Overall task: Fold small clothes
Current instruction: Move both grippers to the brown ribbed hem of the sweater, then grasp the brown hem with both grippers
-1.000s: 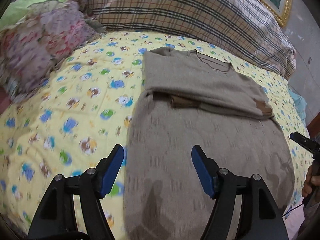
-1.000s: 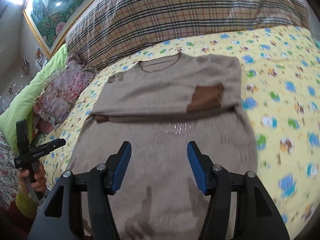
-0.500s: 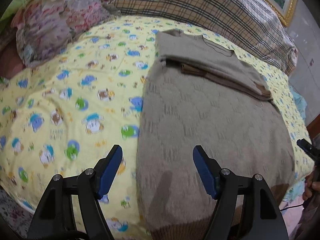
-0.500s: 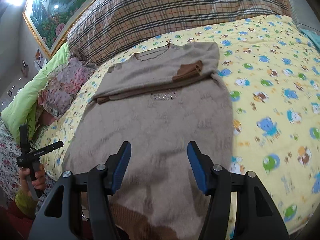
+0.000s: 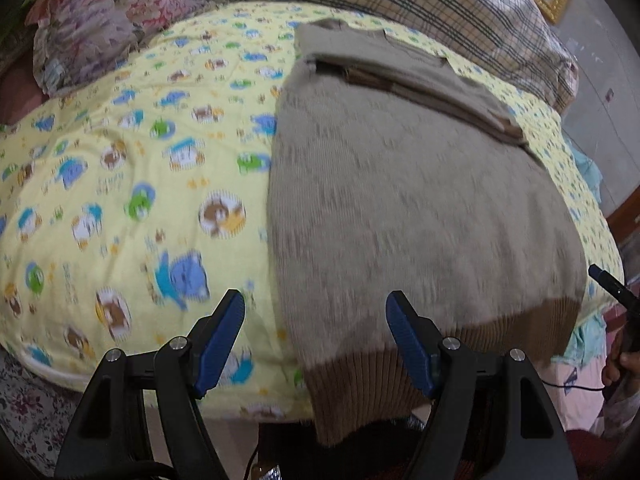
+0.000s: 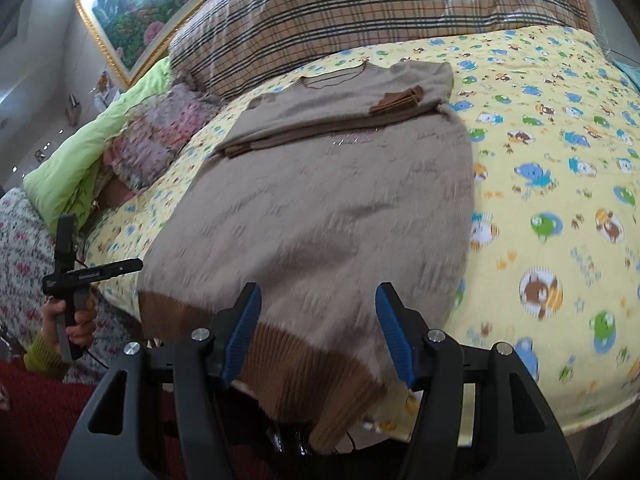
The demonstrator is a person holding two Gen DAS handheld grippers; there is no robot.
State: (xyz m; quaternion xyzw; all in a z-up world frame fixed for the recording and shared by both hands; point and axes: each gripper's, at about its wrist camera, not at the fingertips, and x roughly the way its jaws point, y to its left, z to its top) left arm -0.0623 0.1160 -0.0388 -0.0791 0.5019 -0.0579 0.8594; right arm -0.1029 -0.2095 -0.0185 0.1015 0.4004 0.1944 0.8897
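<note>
A beige knit sweater [image 5: 420, 200] [image 6: 328, 216] lies flat on the bed, both sleeves folded across its chest, brown cuffs showing. Its brown ribbed hem [image 5: 400, 368] [image 6: 296, 364] hangs over the bed's near edge. My left gripper [image 5: 316, 320] is open above the hem's left corner, nothing pinched between its blue pads. My right gripper [image 6: 318, 316] is open over the right part of the hem, also holding nothing. The left gripper [image 6: 80, 276] also shows in the right wrist view, held in a hand at the far left.
The yellow cartoon-print bedsheet [image 5: 120, 200] [image 6: 560, 200] covers the bed. A large plaid pillow [image 5: 440, 4] [image 6: 360, 12] lies at the head, a floral cushion [image 5: 100, 20] and a green pillow [image 6: 80, 152] at one side. A framed painting [image 6: 132, 4] hangs on the wall.
Both grippers have drawn back from the sweater's middle toward the bed's near edge and sunk a little. The brown hem has come into view under them. Jaws stay open.
</note>
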